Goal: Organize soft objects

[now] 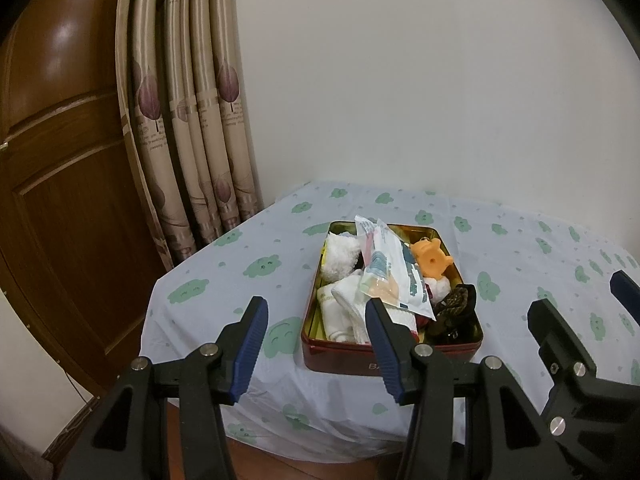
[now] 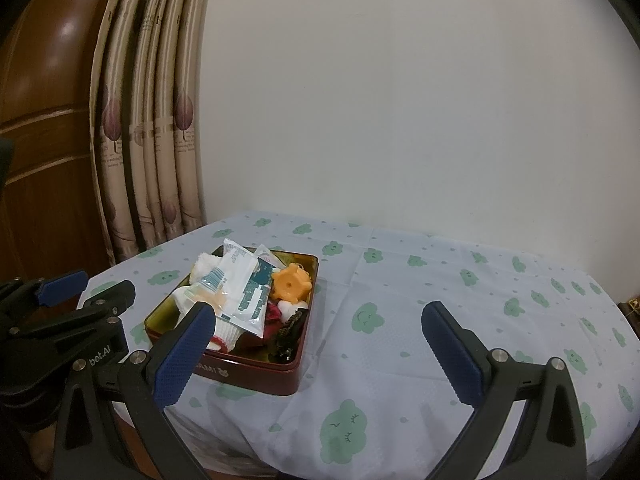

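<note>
While both jaws gape empty | rectangular red tin [image 1: 352, 360] | crinkly plastic packets [image 1: 390, 268]

Ahead of the left gripper [image 1: 316, 324] sits a glossy metal tin [image 1: 344, 354] holding fluffy cloth [image 1: 340, 258] and a shiny plastic packet [image 1: 394, 276]. Printed matt cloth [image 2: 400, 360] covers the worktop; the wooden door [image 1: 60, 184] looks polished.

Dark red tin [image 1: 348, 354] with a gold interior; pale blue tablecloth [image 2: 400, 320] printed with green smiling clouds; orange toy [image 1: 434, 258]; beige curtain [image 1: 180, 120] with mauve leaves (blue pads, black hand-held gripper [image 1: 316, 344]).
</note>
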The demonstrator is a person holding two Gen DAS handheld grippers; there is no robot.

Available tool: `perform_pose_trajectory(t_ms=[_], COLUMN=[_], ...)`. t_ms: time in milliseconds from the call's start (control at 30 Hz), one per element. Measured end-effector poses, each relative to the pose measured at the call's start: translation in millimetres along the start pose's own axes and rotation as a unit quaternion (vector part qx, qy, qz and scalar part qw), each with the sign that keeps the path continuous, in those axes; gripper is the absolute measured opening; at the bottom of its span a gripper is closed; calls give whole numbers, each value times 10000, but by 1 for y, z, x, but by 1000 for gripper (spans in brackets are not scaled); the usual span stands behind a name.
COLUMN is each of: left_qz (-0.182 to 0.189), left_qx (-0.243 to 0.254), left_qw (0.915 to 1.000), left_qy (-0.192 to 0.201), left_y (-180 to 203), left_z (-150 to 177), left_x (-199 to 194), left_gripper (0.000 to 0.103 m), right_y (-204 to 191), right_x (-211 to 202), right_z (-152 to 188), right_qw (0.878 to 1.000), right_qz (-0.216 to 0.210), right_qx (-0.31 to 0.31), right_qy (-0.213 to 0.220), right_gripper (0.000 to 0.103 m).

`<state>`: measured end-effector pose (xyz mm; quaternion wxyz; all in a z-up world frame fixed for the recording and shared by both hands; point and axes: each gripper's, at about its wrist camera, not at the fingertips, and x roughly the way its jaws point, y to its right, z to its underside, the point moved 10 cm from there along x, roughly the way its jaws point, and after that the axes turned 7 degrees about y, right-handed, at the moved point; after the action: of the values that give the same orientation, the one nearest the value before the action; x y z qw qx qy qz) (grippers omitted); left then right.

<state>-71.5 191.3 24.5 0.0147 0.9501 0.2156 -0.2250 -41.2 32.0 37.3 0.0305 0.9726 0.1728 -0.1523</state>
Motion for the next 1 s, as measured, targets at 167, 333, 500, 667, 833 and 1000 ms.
perform_pose_trajectory(t_ms=[167, 333, 500, 667, 833, 1000], left_qz=[11, 1, -4, 2, 21, 18], left_qx=[1, 20, 10, 11, -2, -16], left_qw=[10000, 10000, 10000, 10000, 10000, 10000], left_qy=[-12, -9, -11, -21, -23, -19], left_y=[-1, -1, 0, -1, -1, -1], left_z=[0, 0, 0, 1, 1, 1], left_x=[1, 1, 1, 1, 2, 2], left_gripper=[52, 52, 52, 52, 52, 52], right_y=[0, 0, 0, 0, -1, -1], right_x=[1, 1, 1, 2, 2, 2], right_z=[0, 1, 1, 2, 2, 2], right_qw=[10000, 10000, 10000, 10000, 10000, 10000], right_qz=[-8, -21, -18, -19, -12, 1], right_qx=[-3, -1, -7, -14, -7, -16], right_qy=[0, 4, -12, -12, -10, -11], right_gripper=[102, 102, 102, 102, 102, 102])
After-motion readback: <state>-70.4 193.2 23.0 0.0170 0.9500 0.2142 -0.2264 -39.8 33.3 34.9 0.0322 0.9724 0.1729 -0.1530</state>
